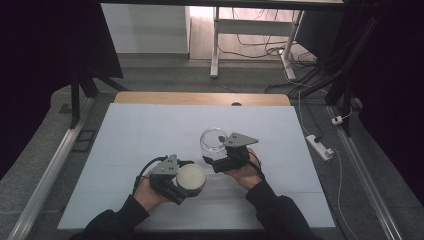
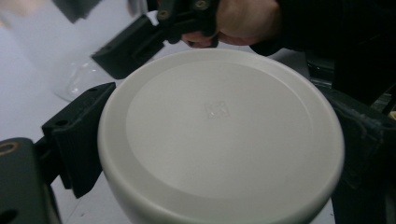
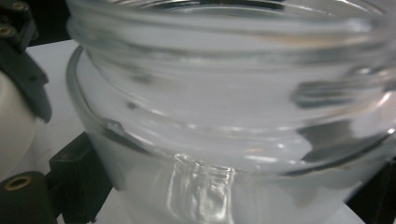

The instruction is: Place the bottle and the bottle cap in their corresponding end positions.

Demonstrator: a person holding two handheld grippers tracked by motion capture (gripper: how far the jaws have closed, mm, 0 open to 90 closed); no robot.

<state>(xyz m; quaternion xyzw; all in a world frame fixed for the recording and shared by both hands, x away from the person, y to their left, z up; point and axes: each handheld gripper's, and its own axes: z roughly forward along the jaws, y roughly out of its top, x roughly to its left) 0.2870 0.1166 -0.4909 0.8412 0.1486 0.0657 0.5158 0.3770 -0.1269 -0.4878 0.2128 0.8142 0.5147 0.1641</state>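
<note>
Left claw [image 1: 186, 186]: clamped on the white lid [image 1: 191, 179]; one black jaw bears on each side of the lid rim, as the left gripper view confirms.
Lid: round, off-white, flat top face turned up and slightly tilted; small square mark at centre [image 2: 217, 110]. Held clear of the jar, not seated on it.
Lid position: at 7 o'clock from the jar, near it but apart; in the near half of the counter, close to centre.
Right claw [image 1: 212, 159]: closed around the glass jar [image 1: 213, 144], jaws on the lower body at either side.
Jar: clear glass, upright, mouth open, threaded neck visible in the right gripper view [image 3: 224, 88]. Whether its base rests on the counter cannot be told.
Jar position: near the middle of the counter [image 1: 150, 130], at 1 o'clock from the lid.
Hands: left hand [image 1: 150, 192] at 7 o'clock of the lid; right hand [image 1: 245, 172] at 4 o'clock of the jar; dark sleeves enter from 6 o'clock.
Counter: pale surface with a wooden strip along the far edge.
</note>
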